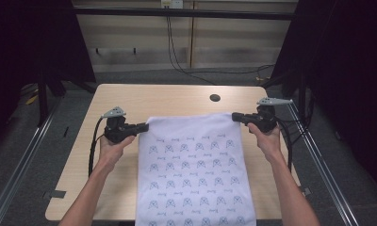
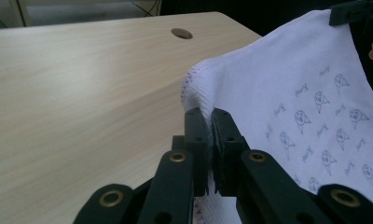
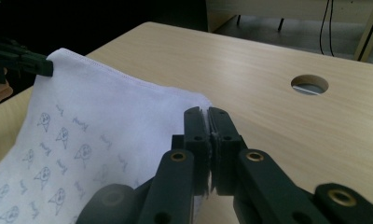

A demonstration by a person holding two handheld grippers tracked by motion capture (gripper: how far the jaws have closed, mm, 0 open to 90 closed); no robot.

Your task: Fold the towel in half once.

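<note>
Cloth count: one white printed cloth [image 1: 191, 165], two tools.
I see left tool [image 1: 143, 126] and right tool [image 1: 236, 116] each clamping a far corner above the tabletop [image 1: 177, 99]; one cable hole [image 1: 215, 98] beyond.

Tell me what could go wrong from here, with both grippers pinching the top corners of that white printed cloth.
1. Each hold is thin: the left gripper and the right gripper bite just the corner hems of the cloth, so a hard pull might slip one free.
2. The near end of the cloth hangs over the edge of the table; slack could let it slide off.
3. Uneven pulling may skew or wrinkle it.
</note>
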